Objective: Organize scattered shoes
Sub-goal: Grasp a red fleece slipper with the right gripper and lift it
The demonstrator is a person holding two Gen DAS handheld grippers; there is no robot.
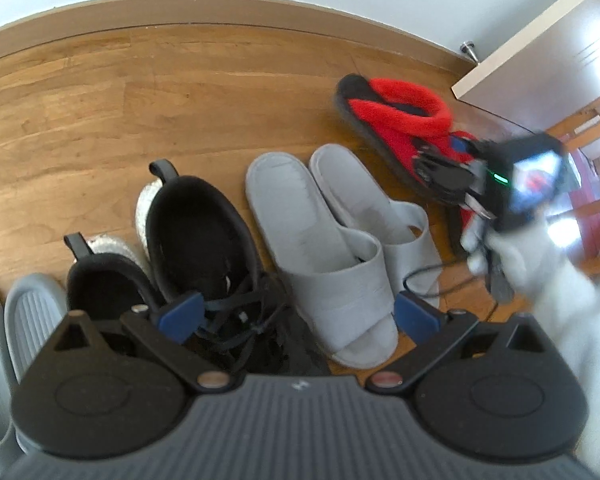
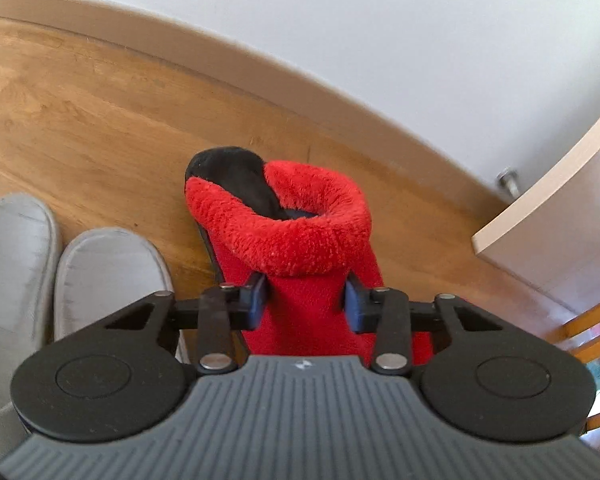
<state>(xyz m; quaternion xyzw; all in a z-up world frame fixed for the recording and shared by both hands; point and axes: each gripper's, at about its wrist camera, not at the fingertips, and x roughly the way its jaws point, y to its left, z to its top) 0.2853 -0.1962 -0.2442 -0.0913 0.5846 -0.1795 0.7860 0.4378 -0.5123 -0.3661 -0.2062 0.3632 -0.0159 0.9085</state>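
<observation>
A red fleece slipper [image 2: 300, 232] with a black sole lies on the wooden floor near the wall. My right gripper [image 2: 305, 300] is shut on its upper, one blue pad pressing on each side. The left wrist view shows the same red slipper [image 1: 396, 116] at the right with the right gripper [image 1: 440, 164] on it, held by a white-gloved hand [image 1: 520, 264]. My left gripper [image 1: 298, 316] stands open and holds nothing. It hovers over a black sneaker [image 1: 196, 232] and a pair of grey slippers [image 1: 320, 240].
A second black sneaker [image 1: 100, 280] and grey ribbed slippers [image 1: 32, 312] continue the row to the left. An open door [image 2: 560, 232] and a doorstop [image 2: 508, 180] stand at the right. A thin cable [image 1: 428, 276] lies by the grey slippers. Bare floor stretches to the skirting board [image 1: 180, 12].
</observation>
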